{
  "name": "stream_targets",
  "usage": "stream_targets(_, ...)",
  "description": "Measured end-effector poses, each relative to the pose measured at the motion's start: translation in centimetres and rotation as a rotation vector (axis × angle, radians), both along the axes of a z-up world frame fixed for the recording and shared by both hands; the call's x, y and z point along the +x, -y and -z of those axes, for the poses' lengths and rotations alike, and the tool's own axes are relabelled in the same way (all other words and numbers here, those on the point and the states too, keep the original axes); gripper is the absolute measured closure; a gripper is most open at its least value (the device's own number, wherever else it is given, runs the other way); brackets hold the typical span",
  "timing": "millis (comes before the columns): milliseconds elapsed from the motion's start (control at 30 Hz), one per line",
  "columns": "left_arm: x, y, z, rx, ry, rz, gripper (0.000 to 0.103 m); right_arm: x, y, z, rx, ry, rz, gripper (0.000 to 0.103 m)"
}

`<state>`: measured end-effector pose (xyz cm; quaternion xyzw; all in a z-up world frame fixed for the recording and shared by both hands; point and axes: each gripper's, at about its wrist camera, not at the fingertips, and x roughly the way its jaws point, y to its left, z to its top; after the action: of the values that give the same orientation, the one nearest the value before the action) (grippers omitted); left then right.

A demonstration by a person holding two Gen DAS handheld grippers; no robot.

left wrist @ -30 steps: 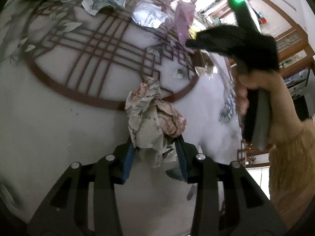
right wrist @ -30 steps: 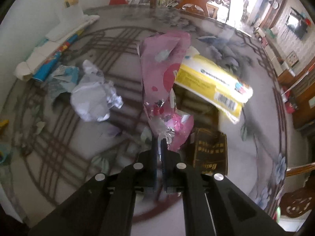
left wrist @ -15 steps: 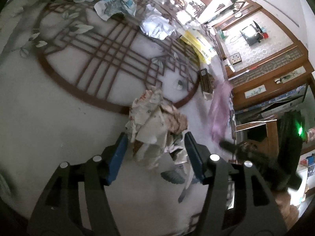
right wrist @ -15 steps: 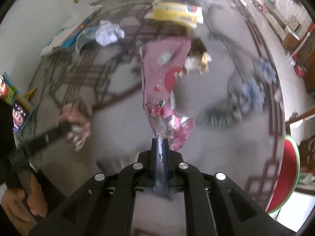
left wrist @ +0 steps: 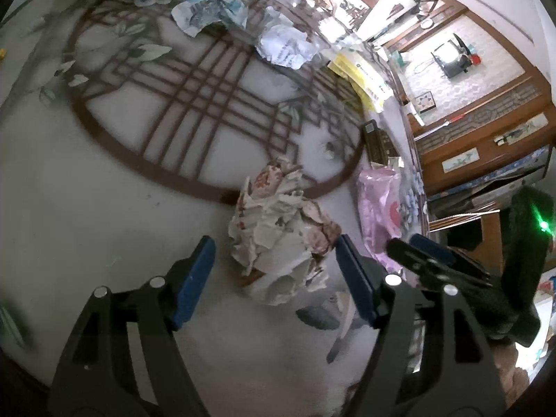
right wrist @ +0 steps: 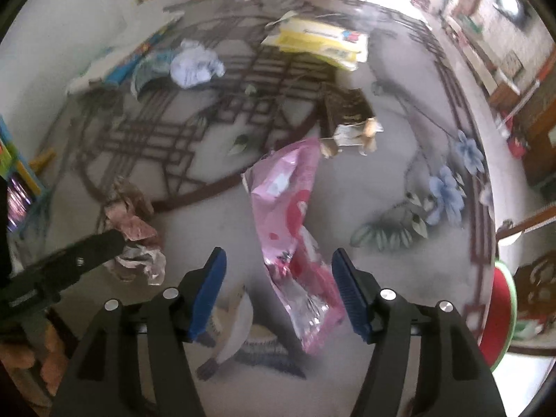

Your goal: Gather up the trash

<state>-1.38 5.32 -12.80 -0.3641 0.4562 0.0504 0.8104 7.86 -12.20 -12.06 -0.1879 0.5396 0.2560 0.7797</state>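
Near the table's front edge, both grippers now stand open: left gripper has released the crumpled paper wad, right gripper the pink wrapper; both pieces gathered.

A crumpled wad of floral-printed paper, cream with red-brown blotches, is seen lying on the patterned table surface, at the near edge of the brown ring motif. A pink foil wrapper, elongated and creased, with red and white markings and a silvery torn lower end, is laid flat just beside the wad. Farther back, a crumpled white paper ball with faint print and a crumpled blue-and-white printed sheet are noted near each other. A flattened yellow-and-white package and a dark brown wrapper are seen beyond the pink one.
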Motion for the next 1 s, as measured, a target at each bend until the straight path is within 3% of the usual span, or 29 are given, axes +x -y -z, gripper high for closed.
stream_targets(100,0.3,0.4,0.1,0.022,0.002,0.025,0.046,0.1,-0.3,1.2,-0.028,0.034,0.001,0.047)
stream_targets(167,0.5,0.8,0.1,0.030,0.000,0.052,0.059,0.3,0.0,1.9,-0.021,0.018,0.013,0.069)
stream_targets(267,0.6,1.5,-0.3,0.044,0.018,0.092,0.068,0.2,1.0,1.5,0.036,0.015,0.043,0.077)
stream_targets(467,0.8,3.1,-2.5,0.131,0.120,0.144,0.068,-2.3,4.9,-2.4,0.182,0.110,0.113,0.079)
stream_targets(667,0.7,3.1,-2.5,0.128,0.123,0.137,0.068,-4.7,8.3,-4.9,0.253,0.133,0.159,0.079)
stream_targets(1000,0.5,4.6,-3.3,0.209,0.149,0.174,0.068,-7.7,14.3,-6.9,0.301,0.177,0.231,0.079)
